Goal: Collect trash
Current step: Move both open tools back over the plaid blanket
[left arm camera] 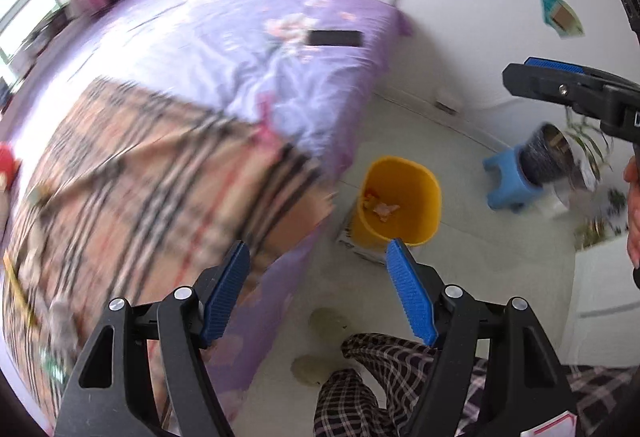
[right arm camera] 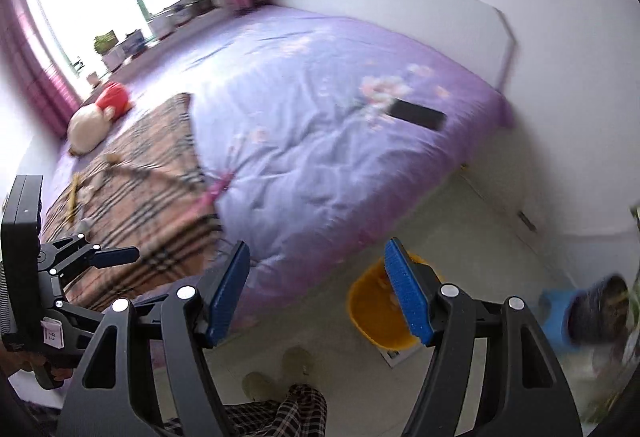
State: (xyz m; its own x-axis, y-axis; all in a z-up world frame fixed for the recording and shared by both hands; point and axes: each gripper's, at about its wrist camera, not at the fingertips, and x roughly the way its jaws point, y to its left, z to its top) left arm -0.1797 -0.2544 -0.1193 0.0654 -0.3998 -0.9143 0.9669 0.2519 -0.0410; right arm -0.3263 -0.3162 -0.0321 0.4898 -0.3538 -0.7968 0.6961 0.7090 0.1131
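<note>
Both the left tongs (left arm camera: 318,293) and right tongs (right arm camera: 316,291) hang spread and empty near the round yellow plastic bin (left arm camera: 400,197) on the floor beside the bed, so the next pickup likely means reaching the small scraps (right arm camera: 86,193) on the plaid blanket (right arm camera: 144,193).

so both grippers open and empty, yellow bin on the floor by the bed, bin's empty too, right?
Not quite: the bin is not empty. The left wrist view shows crumpled scraps at its bottom. The rest holds: left gripper and right gripper are open with nothing between the fingers, and the bin stands on the floor by the bed.
</note>
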